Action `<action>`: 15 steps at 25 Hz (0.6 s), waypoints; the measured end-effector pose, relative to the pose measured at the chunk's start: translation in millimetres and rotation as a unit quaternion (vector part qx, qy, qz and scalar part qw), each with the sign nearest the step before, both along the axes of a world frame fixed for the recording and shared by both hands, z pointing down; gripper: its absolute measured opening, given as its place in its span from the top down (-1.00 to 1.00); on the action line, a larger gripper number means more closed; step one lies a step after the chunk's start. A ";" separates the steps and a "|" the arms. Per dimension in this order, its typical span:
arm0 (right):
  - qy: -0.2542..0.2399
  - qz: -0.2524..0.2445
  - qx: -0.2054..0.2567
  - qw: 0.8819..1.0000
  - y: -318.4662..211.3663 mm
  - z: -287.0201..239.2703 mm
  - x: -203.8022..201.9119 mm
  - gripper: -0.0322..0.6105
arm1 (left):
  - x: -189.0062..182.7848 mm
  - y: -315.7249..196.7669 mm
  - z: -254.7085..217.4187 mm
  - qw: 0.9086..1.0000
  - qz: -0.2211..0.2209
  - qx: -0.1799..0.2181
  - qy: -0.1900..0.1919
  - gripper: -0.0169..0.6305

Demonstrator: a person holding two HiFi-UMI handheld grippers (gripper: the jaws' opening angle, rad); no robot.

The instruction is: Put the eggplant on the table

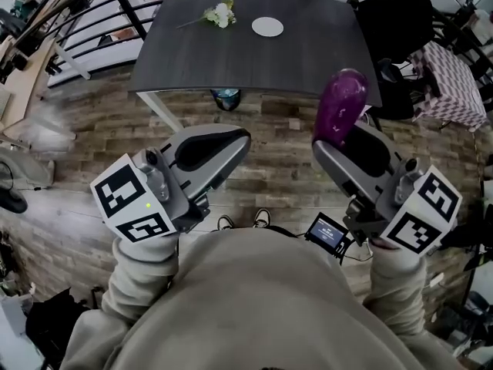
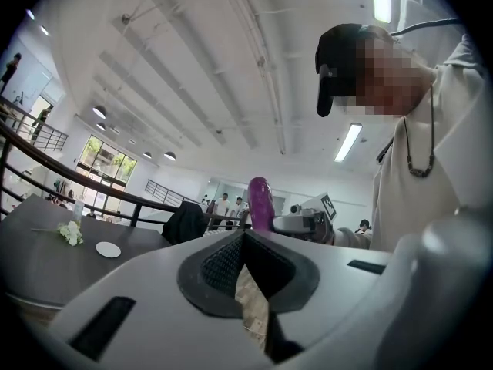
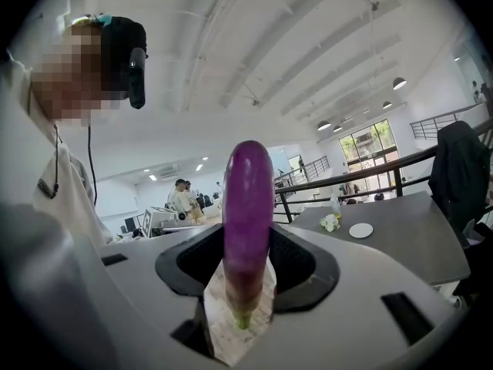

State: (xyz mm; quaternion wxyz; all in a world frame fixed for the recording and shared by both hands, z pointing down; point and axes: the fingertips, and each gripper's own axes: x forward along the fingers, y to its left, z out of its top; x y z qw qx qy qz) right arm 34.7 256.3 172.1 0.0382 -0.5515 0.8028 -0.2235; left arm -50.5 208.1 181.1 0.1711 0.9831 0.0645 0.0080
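A purple eggplant [image 1: 341, 106] stands upright between the jaws of my right gripper [image 1: 339, 139], which is shut on its lower part. In the right gripper view the eggplant [image 3: 248, 199] rises from the pads with its green stem end down. The dark grey table [image 1: 254, 52] lies ahead, beyond a strip of wooden floor, and neither gripper is over it. My left gripper [image 1: 243, 139] is level beside the right one, shut with nothing in it; its jaws meet at the tips [image 2: 245, 236]. From the left gripper view the eggplant [image 2: 260, 200] shows above the right gripper [image 2: 304, 222].
A white plate [image 1: 267, 27] and a small bunch of white flowers [image 1: 219, 14] sit at the table's far side. A black chair with a jacket [image 1: 397, 21] stands at the table's right. A chequered cloth [image 1: 451, 75] is further right, railings [image 1: 85, 21] at left.
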 end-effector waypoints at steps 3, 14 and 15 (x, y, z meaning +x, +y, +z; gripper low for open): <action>-0.002 -0.002 0.007 1.000 2.0 4.2 9.4 0.29 | 11.8 2.6 2.5 1.000 0.006 -0.007 0.007 0.93; -0.030 0.007 0.035 0.999 24.1 15.7 56.7 0.29 | 51.5 24.3 5.8 1.000 0.026 0.012 -0.012 0.93; -0.030 0.008 0.036 0.999 25.2 15.8 61.8 0.29 | 54.7 24.3 6.3 0.999 0.027 0.015 -0.016 0.93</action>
